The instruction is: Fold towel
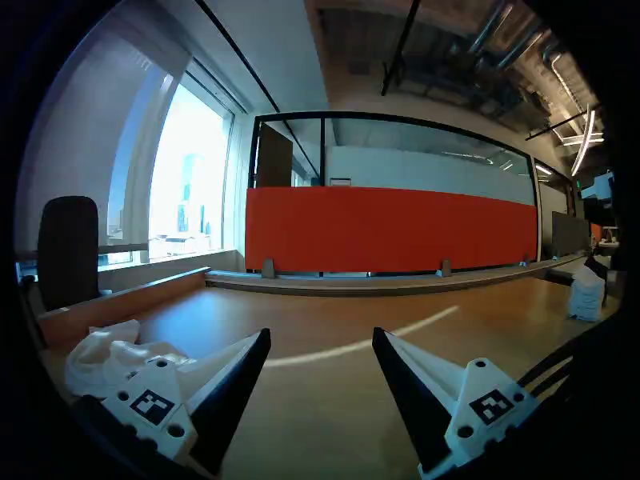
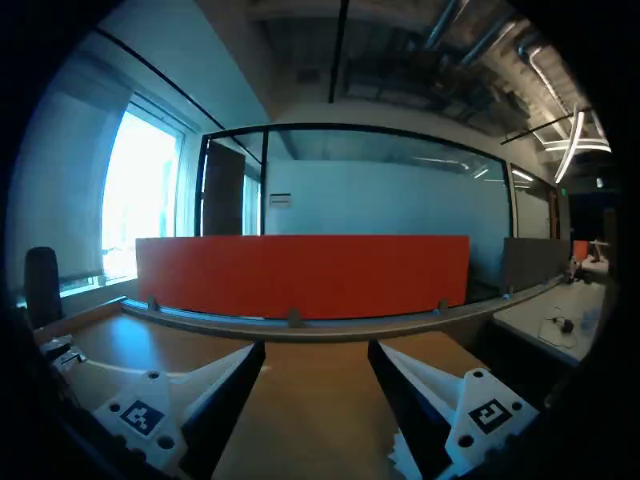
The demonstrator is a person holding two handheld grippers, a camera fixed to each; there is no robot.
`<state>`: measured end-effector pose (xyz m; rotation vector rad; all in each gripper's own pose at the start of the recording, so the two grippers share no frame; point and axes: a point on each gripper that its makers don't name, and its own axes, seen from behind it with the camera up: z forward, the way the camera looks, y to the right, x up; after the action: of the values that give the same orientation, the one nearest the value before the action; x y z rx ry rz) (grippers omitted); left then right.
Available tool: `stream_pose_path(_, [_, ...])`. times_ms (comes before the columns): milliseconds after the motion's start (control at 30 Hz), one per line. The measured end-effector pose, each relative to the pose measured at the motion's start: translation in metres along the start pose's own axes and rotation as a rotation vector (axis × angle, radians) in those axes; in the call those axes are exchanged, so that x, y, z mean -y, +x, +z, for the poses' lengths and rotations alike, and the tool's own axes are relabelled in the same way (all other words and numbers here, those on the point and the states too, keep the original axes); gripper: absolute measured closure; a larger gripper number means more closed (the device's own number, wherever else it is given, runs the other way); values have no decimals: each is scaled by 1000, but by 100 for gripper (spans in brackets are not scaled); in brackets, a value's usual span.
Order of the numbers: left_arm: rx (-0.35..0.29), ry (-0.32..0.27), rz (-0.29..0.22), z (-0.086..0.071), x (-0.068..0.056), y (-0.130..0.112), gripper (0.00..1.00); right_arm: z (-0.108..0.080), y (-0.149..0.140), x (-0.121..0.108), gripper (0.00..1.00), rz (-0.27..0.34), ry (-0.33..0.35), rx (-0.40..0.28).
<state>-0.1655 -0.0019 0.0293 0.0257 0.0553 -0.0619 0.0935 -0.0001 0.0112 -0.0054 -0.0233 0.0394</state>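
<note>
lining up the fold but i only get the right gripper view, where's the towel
Observer: The towel lies crumpled on the wooden table, low on the left of the left gripper view, beside one finger of the left gripper.
Operator: is left holding it
Observer: No, the left gripper is open, bare table between its fingers.
Operator: anything else white
Observer: A white stack sits far off to the right; I cannot tell what it is.

In the left gripper view, a divider [image 1: 392,228] is set along the far edge of the table [image 1: 344,384], a towel [image 1: 112,360] is heaped before and left of the divider, a chair [image 1: 68,252] is placed farther left, and a stack [image 1: 588,292] is set to its right.
</note>
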Motion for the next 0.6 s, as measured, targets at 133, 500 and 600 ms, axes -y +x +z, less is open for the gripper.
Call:
stream_pose_path(133, [0,2,10,0,0,0,6,0,-1,-1,0,2,-3,3])
stream_pose_path(500, [-1,6,25,-1,-1,0,6,2,-2,-11,1,-7,-20,-5])
stream_pose_path(600, [-1,6,25,-1,-1,0,6,3,-3,-16,1,-22,-28,-13])
